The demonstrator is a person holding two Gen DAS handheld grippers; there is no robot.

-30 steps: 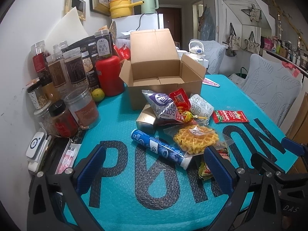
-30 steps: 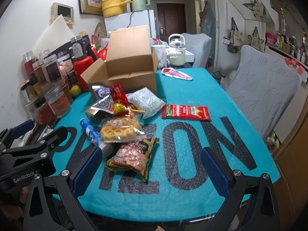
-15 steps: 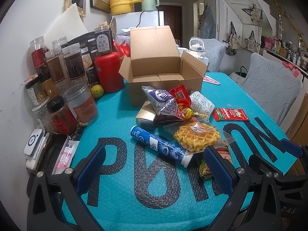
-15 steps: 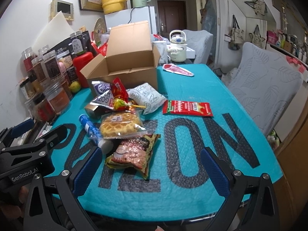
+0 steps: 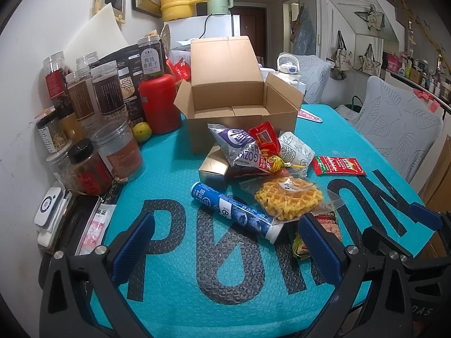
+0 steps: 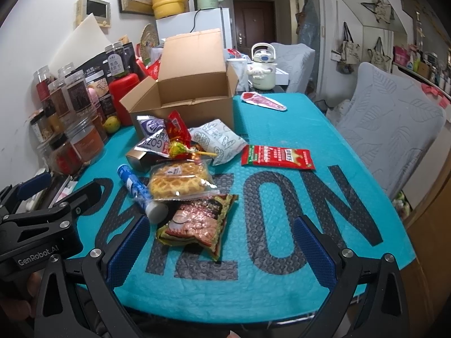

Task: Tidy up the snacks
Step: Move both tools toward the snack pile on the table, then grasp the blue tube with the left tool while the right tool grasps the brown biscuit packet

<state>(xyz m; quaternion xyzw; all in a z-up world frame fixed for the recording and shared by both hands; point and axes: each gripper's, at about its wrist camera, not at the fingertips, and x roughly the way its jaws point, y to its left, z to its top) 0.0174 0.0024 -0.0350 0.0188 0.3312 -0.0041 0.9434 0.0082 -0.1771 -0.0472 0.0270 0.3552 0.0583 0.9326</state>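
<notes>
left tongs (image 5: 225, 242) – wide open, empty | right tongs (image 6: 222, 249) – wide open, touching nothing

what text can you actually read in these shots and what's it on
"GenRobot.AI": left gripper body, seen from the right wrist.
"GOZU": purple snack bag, upside down.
"8": blue tube.
Large black letters: teal mat, cut off by the snacks.
Jar labels, red packet: too small to read.
</notes>
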